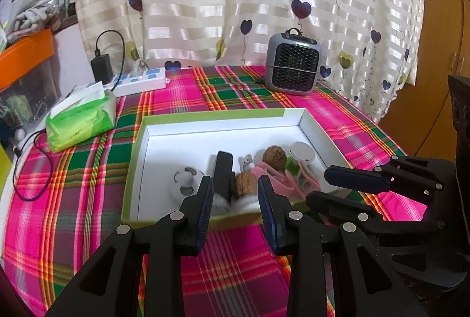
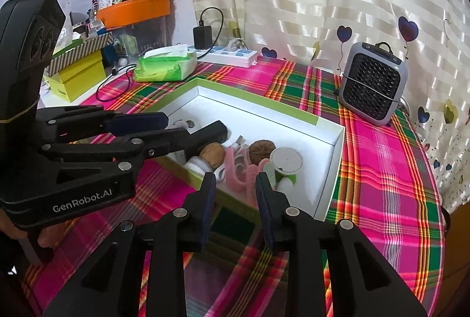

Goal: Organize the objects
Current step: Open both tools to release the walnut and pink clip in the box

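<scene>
Objects for organizing already lie inside the white box (image 1: pixel 314 129): two walnuts (image 1: pixel 274 157), a black case (image 1: pixel 223 173), pink clips (image 2: pixel 235 167), a lidded cup (image 2: pixel 286 161). Outside the box, no loose item shows on the tabletop (image 1: pixel 88 179) near it. Left tongs (image 1: pixel 236 199) and right tongs (image 2: pixel 235 190) stand spread, empty, at the box's near edge; the task looks nearly finished.

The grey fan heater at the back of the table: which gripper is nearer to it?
Right. The right gripper hovers by the box's near corner, on the side where the grey fan heater stands. The left gripper sits further from it, at the box's near edge. Both are empty.
</scene>
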`<control>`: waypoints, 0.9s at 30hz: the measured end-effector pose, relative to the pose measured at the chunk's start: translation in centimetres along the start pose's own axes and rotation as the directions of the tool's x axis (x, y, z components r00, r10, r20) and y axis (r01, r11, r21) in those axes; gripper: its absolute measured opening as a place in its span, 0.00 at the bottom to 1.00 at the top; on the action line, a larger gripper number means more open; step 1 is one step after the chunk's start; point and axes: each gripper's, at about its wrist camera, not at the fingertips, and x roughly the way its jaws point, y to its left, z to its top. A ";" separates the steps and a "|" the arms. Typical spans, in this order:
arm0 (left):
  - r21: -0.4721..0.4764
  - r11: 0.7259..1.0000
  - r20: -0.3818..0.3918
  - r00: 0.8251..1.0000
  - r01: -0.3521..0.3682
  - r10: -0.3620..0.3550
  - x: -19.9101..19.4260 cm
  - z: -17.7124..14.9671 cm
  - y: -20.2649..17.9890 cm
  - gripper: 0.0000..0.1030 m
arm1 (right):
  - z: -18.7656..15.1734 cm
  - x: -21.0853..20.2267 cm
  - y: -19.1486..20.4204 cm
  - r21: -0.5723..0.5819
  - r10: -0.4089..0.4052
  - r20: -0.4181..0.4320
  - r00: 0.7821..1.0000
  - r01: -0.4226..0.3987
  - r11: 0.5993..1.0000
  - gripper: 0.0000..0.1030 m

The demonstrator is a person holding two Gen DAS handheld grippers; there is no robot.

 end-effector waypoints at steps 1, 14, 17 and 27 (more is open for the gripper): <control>-0.003 1.000 0.001 1.000 0.003 -0.003 -0.2 -0.1 0.0 0.29 | -0.1 -0.2 0.1 0.002 0.002 0.001 1.000 -0.002 1.000 0.29; -0.029 1.000 -0.023 1.000 -0.002 0.001 -1.9 -2.3 -0.6 0.29 | -1.4 -1.6 1.5 0.028 0.014 0.000 1.000 -0.014 1.000 0.34; -0.033 0.999 -0.030 1.000 -0.010 0.009 -2.0 -2.5 -0.6 0.29 | -1.7 -1.7 1.6 0.037 0.010 -0.004 1.000 -0.010 0.999 0.34; -0.044 0.998 -0.095 0.994 -0.054 0.050 -0.3 -3.8 -0.4 0.29 | -3.0 0.3 1.7 0.071 0.004 -0.083 0.997 0.002 0.997 0.34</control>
